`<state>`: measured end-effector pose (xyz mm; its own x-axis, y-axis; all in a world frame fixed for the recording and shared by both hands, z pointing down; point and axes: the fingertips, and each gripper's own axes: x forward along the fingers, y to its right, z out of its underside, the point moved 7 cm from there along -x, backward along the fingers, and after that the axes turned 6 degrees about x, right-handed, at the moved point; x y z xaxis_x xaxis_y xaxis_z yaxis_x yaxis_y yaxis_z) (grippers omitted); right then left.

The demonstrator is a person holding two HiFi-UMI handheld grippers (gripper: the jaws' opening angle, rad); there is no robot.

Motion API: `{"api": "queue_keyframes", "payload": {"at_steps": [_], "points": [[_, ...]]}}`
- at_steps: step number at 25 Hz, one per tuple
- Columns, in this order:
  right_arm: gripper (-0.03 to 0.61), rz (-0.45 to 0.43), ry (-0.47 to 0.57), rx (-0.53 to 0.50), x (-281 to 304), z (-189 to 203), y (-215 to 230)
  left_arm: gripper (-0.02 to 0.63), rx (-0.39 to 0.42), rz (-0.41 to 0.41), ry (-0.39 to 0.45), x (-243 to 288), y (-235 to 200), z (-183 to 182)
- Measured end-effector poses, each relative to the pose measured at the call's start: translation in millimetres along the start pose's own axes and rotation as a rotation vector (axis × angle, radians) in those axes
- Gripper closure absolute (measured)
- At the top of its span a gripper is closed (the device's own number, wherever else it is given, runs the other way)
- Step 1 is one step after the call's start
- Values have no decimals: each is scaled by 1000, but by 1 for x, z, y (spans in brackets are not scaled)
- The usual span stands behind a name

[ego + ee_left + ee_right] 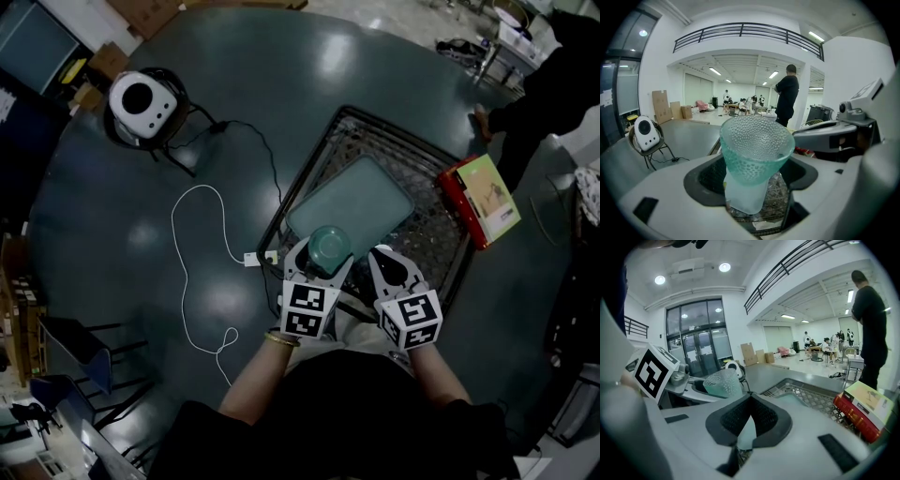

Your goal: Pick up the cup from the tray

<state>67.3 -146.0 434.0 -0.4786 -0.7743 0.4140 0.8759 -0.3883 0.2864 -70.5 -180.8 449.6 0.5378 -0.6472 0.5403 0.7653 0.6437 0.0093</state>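
Note:
A teal dimpled glass cup (329, 246) with a frosted base sits between the jaws of my left gripper (319, 256), which is shut on its lower part. In the left gripper view the cup (757, 150) fills the gap of that gripper (752, 190) and leans slightly, with tray mesh showing below it. The black wire-mesh tray (441, 267) lies on the round dark table and carries a pale teal mat (352, 204). My right gripper (382, 255) hovers over the tray's near edge beside the cup. Its jaws (749, 420) are shut with nothing in them.
A red and green box (483, 199) lies at the tray's right edge. A white speaker-like device (141, 101) on a black stand sits at the far left. Its white cable (199, 272) loops across the table. A person in black (553, 84) stands at the upper right.

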Motion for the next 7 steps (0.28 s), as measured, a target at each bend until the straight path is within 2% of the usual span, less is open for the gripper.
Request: {"api": "queue_keyframes", "payload": {"at_steps": [7], "points": [[574,-2,-2,-6,-2,1,-1,259,6,4,0,1,2,-1]]}}
